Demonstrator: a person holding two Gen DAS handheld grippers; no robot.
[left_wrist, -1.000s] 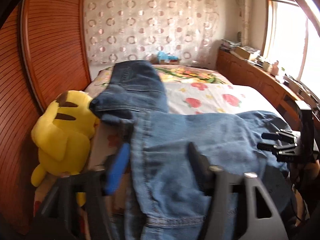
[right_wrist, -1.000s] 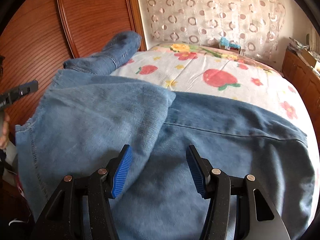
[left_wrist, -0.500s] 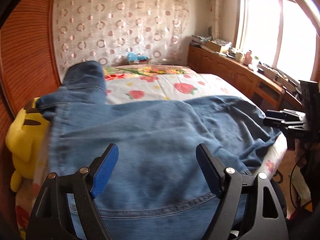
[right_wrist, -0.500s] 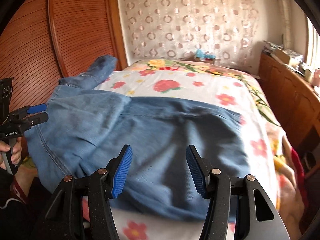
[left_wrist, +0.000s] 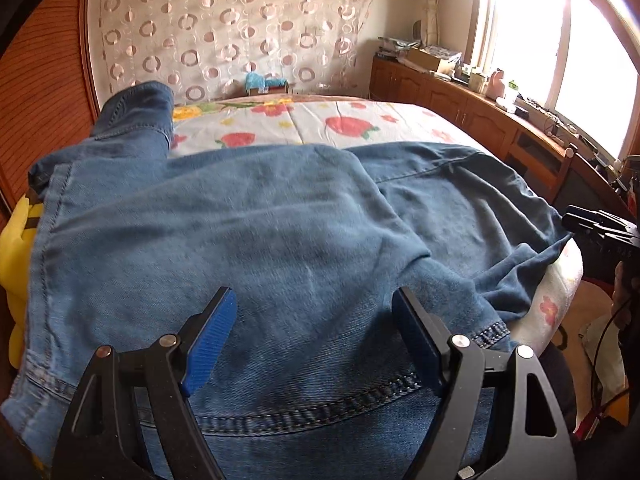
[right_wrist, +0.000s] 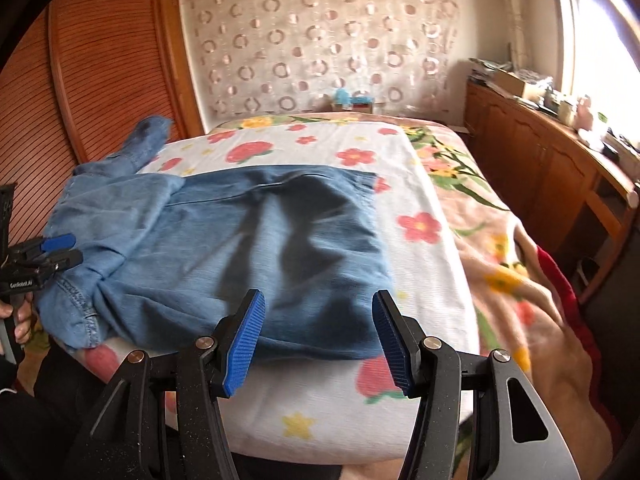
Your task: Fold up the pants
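Blue jeans (left_wrist: 248, 216) lie across the flowered bed, one part folded over the other, and a leg end (left_wrist: 136, 112) rests up against the wooden panel at the far left. My left gripper (left_wrist: 312, 300) hovers open over the stitched near edge with nothing between its pads. In the right wrist view the jeans (right_wrist: 256, 240) cover the bed's left half. My right gripper (right_wrist: 318, 300) stands open above their near edge and grips nothing. Each gripper shows in the other's view: the right gripper (left_wrist: 600, 228) at the right edge and the left gripper (right_wrist: 44, 252) at the left, held by a hand.
A yellow plush toy (left_wrist: 16, 248) is wedged between the jeans and the wooden wall panel (left_wrist: 44, 92). The flowered sheet (right_wrist: 424, 264) and a blanket (right_wrist: 520, 280) cover the bed's right side. Wooden cabinets (right_wrist: 540, 168) with clutter line the window wall.
The left view has swung right and the plush toy has slid to the frame's edge. The right gripper has drawn back to the bed's near edge, so the jeans lie farther ahead.
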